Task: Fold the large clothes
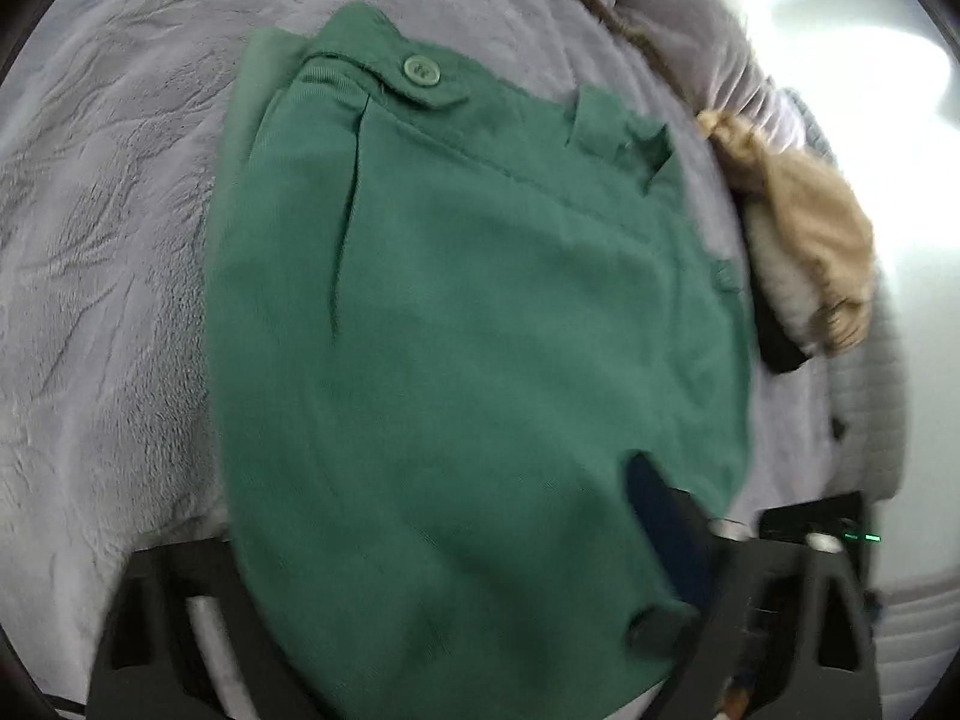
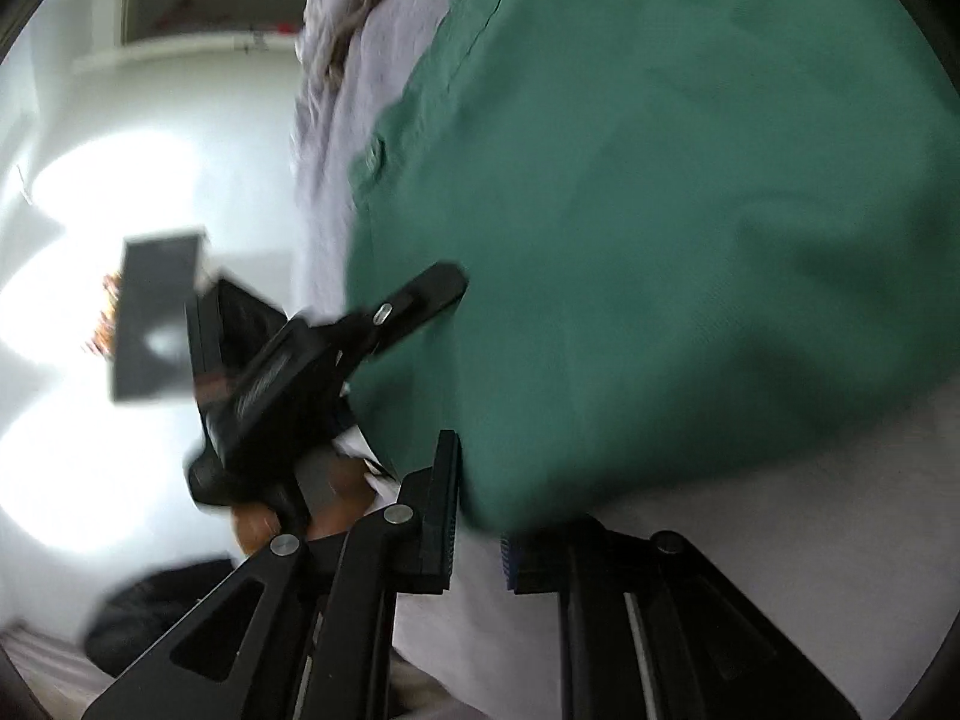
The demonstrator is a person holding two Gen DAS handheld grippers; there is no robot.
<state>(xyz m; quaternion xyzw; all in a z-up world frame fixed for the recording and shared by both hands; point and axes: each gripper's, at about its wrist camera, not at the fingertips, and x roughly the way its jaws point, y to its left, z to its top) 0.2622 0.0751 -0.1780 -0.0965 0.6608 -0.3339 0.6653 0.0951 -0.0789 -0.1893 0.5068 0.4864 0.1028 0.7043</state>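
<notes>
Right tool (image 2: 480, 516) pinches green garment's (image 1: 480, 312) edge; blanket (image 1: 108, 240) bare alongside.

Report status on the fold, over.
Left gripper open, straddling green garment. Right gripper shut on its edge. Garment folded on lilac blanket. Tan bundle alongside, not blocking.
</notes>
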